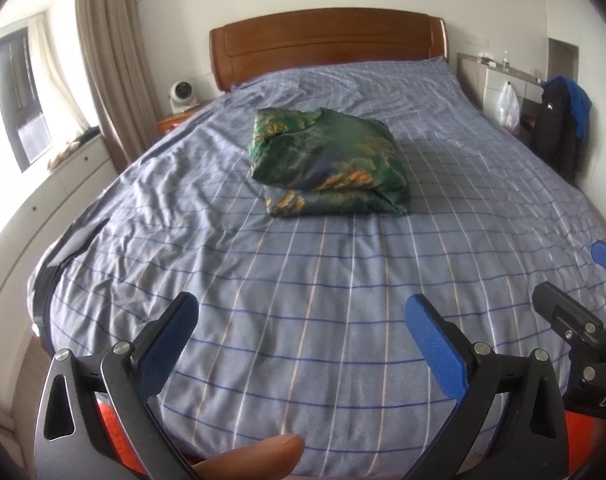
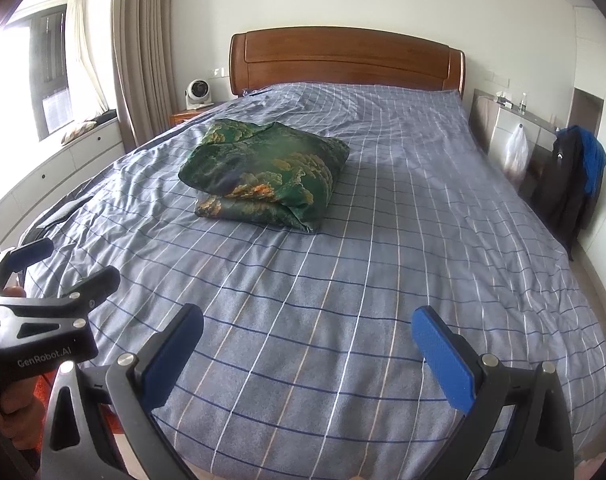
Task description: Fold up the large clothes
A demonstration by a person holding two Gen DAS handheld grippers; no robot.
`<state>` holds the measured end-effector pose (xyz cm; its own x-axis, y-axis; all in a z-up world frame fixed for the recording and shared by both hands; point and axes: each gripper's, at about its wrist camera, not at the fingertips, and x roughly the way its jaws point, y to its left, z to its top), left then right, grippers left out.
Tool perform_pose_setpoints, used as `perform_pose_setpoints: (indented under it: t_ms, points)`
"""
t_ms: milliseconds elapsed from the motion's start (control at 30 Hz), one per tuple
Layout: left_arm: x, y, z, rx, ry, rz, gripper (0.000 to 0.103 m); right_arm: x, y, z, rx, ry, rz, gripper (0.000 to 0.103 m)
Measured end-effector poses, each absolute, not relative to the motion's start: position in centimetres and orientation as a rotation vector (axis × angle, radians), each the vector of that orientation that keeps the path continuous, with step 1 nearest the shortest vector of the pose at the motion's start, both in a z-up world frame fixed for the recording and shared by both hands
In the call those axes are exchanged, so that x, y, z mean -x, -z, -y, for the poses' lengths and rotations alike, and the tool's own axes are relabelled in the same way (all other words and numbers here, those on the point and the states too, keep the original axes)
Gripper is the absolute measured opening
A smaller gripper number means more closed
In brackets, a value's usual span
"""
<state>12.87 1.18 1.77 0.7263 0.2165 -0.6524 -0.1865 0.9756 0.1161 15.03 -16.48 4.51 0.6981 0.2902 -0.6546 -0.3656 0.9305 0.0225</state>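
Note:
A green patterned garment (image 1: 327, 160) (image 2: 265, 174) with orange and gold print lies folded into a thick bundle in the middle of the bed (image 1: 303, 300) (image 2: 383, 260). My left gripper (image 1: 303, 312) hovers open over the foot of the bed, well short of the bundle, nothing between its blue pads. My right gripper (image 2: 309, 324) is also open and empty, at the foot of the bed, to the right of the left one. The left gripper (image 2: 59, 272) shows at the left edge of the right wrist view. The right gripper (image 1: 575, 288) shows at the right edge of the left wrist view.
The bed has a grey-blue checked cover and a wooden headboard (image 1: 327, 40). A nightstand with a small white fan (image 1: 181, 94) stands at the back left by curtains (image 1: 103, 60). Dark and blue clothes (image 1: 563, 128) hang at the right beside a cabinet. A thumb (image 1: 259, 456) shows at the bottom.

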Motion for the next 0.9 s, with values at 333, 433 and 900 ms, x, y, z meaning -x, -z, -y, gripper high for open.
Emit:
perform_pose_setpoints:
  t_ms: [333, 433, 900]
  points:
    - [-12.7, -1.8, -0.9, -0.051, -0.209, -0.734, 0.103, -14.7, -4.8, 15.2, 0.146, -0.377, -0.714, 0.103]
    - [-12.7, -1.9, -0.9, -0.061, -0.215, -0.731, 0.103, -14.6, -5.0, 15.0, 0.156, -0.381, -0.708, 0.103]
    - [-13.1, -1.3, -1.8, -0.037, -0.221, -0.768, 0.103, -14.9, -4.5, 15.2, 0.170, -0.334, -0.741, 0.103]
